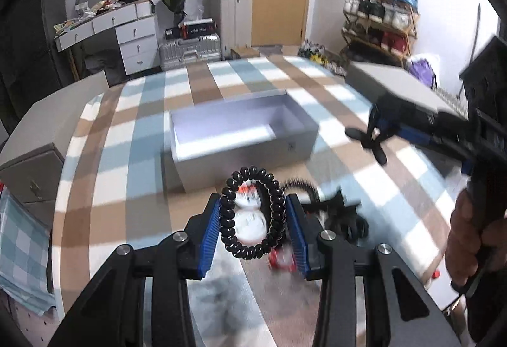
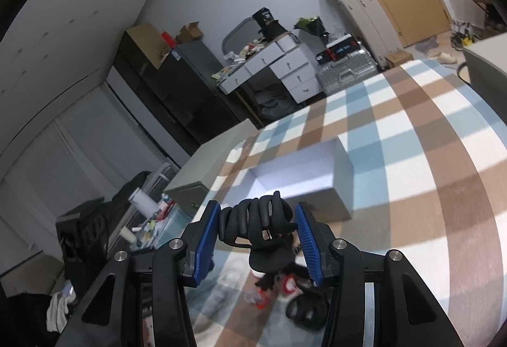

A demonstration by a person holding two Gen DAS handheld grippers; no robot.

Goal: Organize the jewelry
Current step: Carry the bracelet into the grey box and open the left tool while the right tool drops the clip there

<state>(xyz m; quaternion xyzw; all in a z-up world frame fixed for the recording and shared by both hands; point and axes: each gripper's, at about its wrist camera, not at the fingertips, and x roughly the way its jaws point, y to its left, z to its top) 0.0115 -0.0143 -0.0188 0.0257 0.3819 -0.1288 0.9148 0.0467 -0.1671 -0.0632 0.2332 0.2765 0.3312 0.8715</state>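
Note:
My left gripper (image 1: 253,213) is shut on a black beaded bracelet (image 1: 250,215) and holds it above the table. An open grey box (image 1: 240,137) with a pale empty inside lies just beyond it. My right gripper (image 2: 257,234) is shut on a black hair claw clip (image 2: 258,228); it also shows in the left wrist view (image 1: 372,142) at the right, above the table. The grey box (image 2: 304,182) lies ahead of the right gripper. A blurred pile of black, red and white jewelry (image 1: 317,220) lies on the cloth under both grippers (image 2: 285,293).
The table wears a blue, brown and white checked cloth (image 1: 133,156). A grey cabinet with a latch (image 1: 38,156) stands at its left edge. A grey lid or box (image 1: 396,87) stands at the right. Beyond the table are drawers, suitcases and a shoe rack.

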